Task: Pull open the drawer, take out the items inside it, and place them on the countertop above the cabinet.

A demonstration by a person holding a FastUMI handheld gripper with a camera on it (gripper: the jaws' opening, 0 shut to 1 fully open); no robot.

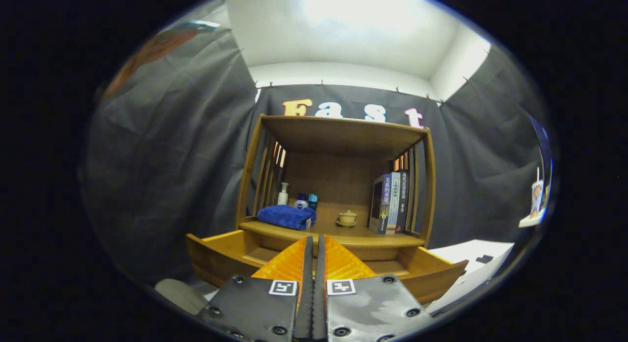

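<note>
Gripper view: drawer (pixel 216 256) stands pulled open; your gripper (pixel 314 241), fingers together and empty, hangs above it. Towel (pixel 287 217) lies at countertop's (pixel 338 236) left edge; drawer contents hidden.

The cabinet (pixel 338 136) and its pulled-out drawer (pixel 221 256) are honey-brown wood. On the counter (pixel 343 231) lie a deep blue towel (pixel 287 217), a white pump bottle (pixel 283 194), a cream lidded cup (pixel 347 217), and books (pixel 390 203) with dark and pale spines.

books (pixel 391 202) stand upright at the shelf's right end; a white cup (pixel 537 195) sits far right, well apart.
</note>
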